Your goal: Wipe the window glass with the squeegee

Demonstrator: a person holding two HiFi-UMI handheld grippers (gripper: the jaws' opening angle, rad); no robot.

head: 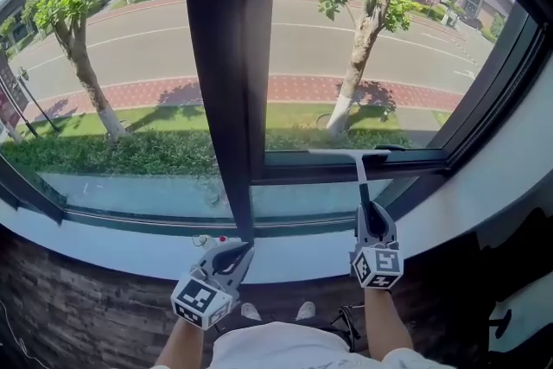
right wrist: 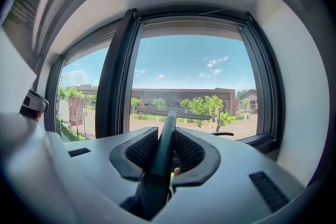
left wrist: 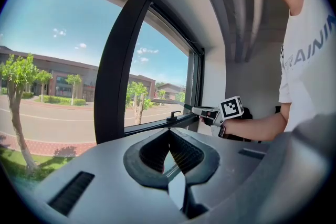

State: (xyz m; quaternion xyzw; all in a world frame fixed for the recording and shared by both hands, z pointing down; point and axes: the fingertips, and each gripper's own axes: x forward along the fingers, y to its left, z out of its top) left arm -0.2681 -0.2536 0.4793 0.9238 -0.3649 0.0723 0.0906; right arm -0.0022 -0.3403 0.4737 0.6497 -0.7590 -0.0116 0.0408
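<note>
Glass pane (head: 389, 56) on the right has the squeegee (head: 359, 177) blade at its bottom edge; my right gripper (head: 371, 219) clamps its handle. My left gripper (head: 232, 253) is closed, empty, by the sill (head: 104, 239).

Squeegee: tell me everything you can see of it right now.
The squeegee is a T-shaped tool: a slim handle with a long, narrow crossbar blade at its far end. The right gripper is shut on the handle's lower part, which runs straight out between the jaws. The blade lies level at the bottom of the right window pane, just above the lower frame; whether it presses on the glass can't be told.
</note>
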